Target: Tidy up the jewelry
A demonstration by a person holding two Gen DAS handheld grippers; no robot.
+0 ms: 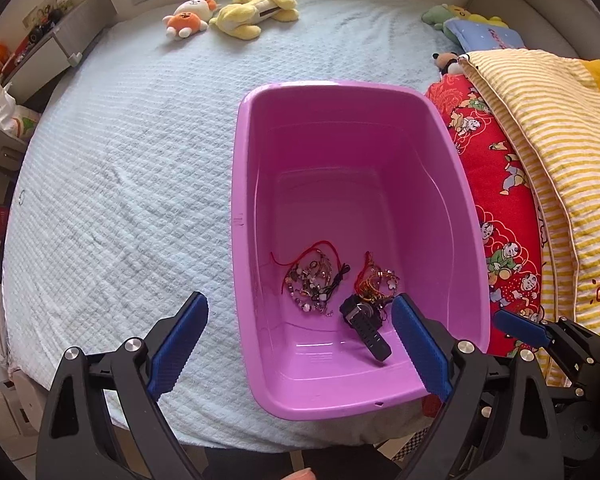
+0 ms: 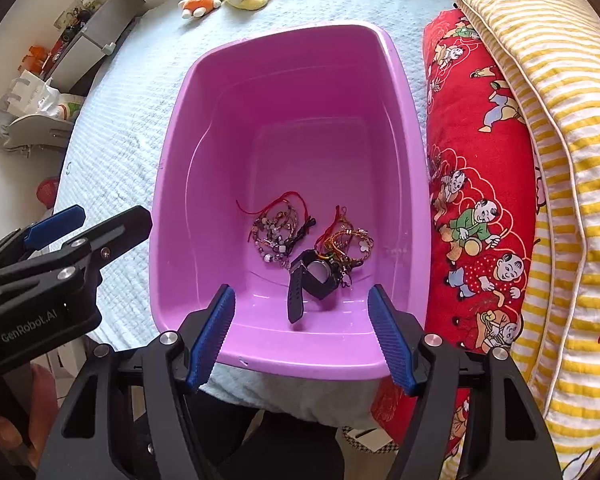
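A pink plastic tub [image 1: 256,152] [image 2: 188,128] stands on the bed. In its near end lie a tangle of beaded bracelets with red cord [image 1: 310,278] [image 2: 278,230], a second tangle of gold and red bracelets [image 1: 376,280] [image 2: 348,240], and a black watch [image 1: 364,326] [image 2: 314,278]. My left gripper [image 1: 300,316] is open and empty, its fingers astride the tub's near left wall. My right gripper [image 2: 302,306] is open and empty, held over the tub's near rim, short of the watch. The right gripper's fingertip [image 1: 518,326] also shows in the left wrist view, and the left gripper [image 2: 56,220] in the right wrist view.
The bed has a pale blue quilted cover [image 1: 120,180]. A red patterned pillow [image 2: 476,184] and a yellow striped blanket [image 2: 560,120] lie tight against the tub's right side. Plush toys [image 1: 228,10] lie at the far end. A bedside shelf [image 1: 60,48] stands at the left.
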